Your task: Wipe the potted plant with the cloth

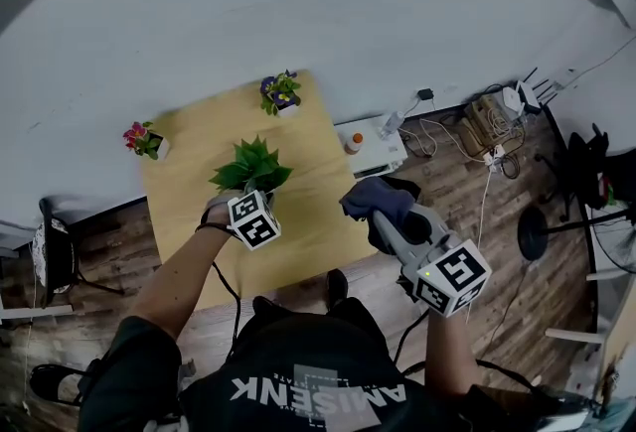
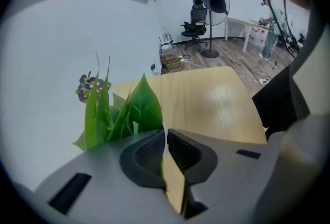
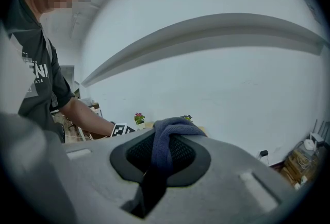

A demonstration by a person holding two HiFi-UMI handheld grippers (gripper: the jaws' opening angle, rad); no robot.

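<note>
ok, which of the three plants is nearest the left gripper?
The flowerless green leafy plant mid-table. The pink-flowered plant and purple-flowered plant stand farther off.

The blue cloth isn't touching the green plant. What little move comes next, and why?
Probably bring the right gripper with the cloth left, toward the leaves of the green plant. The cloth is clamped but hangs off the table edge, touching no leaf, while the left gripper pinches a thin white rim at the plant, apparently steadying it.
</note>
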